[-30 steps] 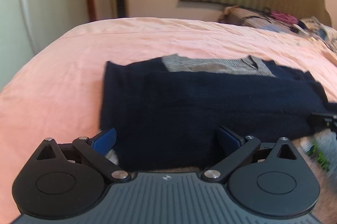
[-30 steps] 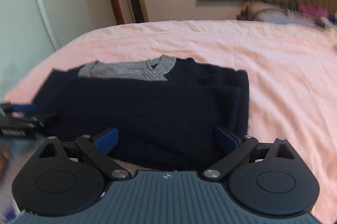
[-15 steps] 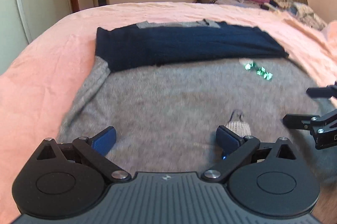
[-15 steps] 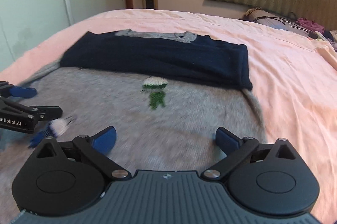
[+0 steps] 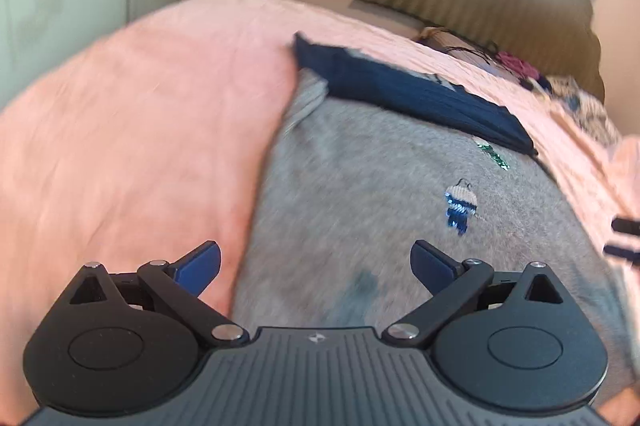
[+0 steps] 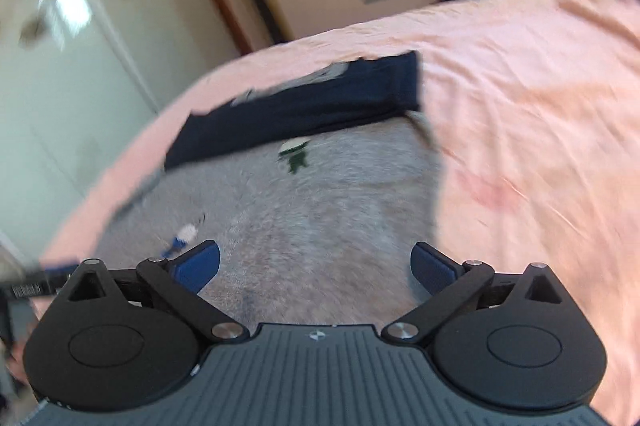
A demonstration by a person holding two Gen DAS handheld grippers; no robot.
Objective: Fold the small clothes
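In the left wrist view, the left claw (image 5: 316,262) stood wide open over the near edge of a grey sweater (image 5: 360,194) spread flat on the pink bed (image 5: 140,130), nothing between its blue pads. The sweater's navy part (image 5: 420,98) lay folded across its far end, and small knitted figures (image 5: 460,206) showed on the grey. In the right wrist view, the right claw (image 6: 316,262) was also wide apart, its jaws closing slightly, empty above the same sweater (image 6: 320,194), navy band (image 6: 300,106) beyond.

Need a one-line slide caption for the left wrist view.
Open left gripper above grey sweater, navy sleeves folded across its top.
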